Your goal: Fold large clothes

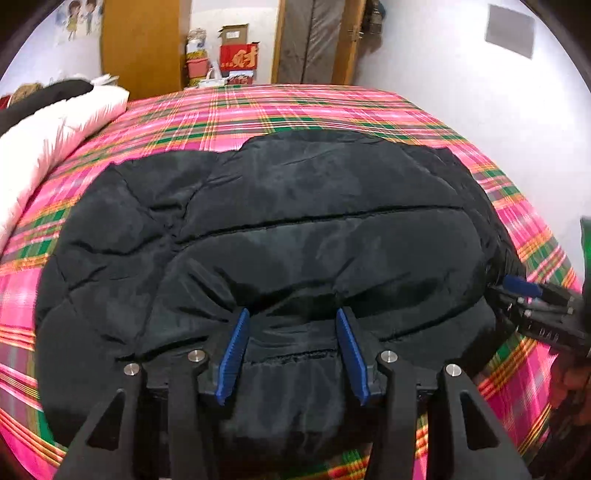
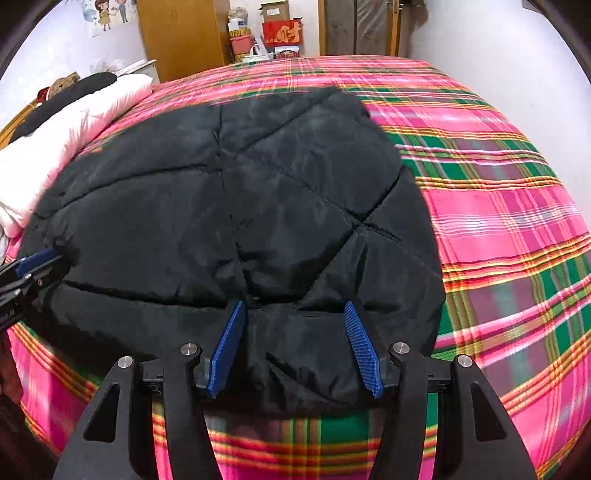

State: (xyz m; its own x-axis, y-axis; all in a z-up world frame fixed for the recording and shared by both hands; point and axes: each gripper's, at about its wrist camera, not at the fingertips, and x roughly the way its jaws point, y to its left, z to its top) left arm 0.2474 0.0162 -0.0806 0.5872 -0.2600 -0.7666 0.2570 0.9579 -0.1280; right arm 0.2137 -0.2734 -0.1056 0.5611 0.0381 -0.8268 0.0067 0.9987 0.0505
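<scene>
A black quilted jacket [image 1: 280, 229] lies spread over a bed covered with a pink, green and orange plaid sheet [image 1: 303, 107], taking up most of the near half of the bed. The left gripper [image 1: 291, 354] is at the jacket's near edge, its blue pads [image 1: 232, 354] set partly apart with a bunched fold of black fabric gathered between them; the jaws grip the jacket. The right gripper [image 2: 295, 349] is at the near right corner of the same jacket [image 2: 236, 192], jaws at a moderate width and likewise closed on a puckered fold of the cloth. Each gripper shows at the edge of the other's view: the right one at the far right of the left wrist view, the left one [image 2: 26, 273] at the left edge of the right wrist view, both at the jacket's hem. A white padded garment [image 2: 62, 125] and a dark item beside it lie along the left side of the bed. Beyond the bed's far end stand a wooden wardrobe [image 2: 181, 33], a red box [image 2: 282, 33] with gold lettering, stacked cartons and a doorway.
</scene>
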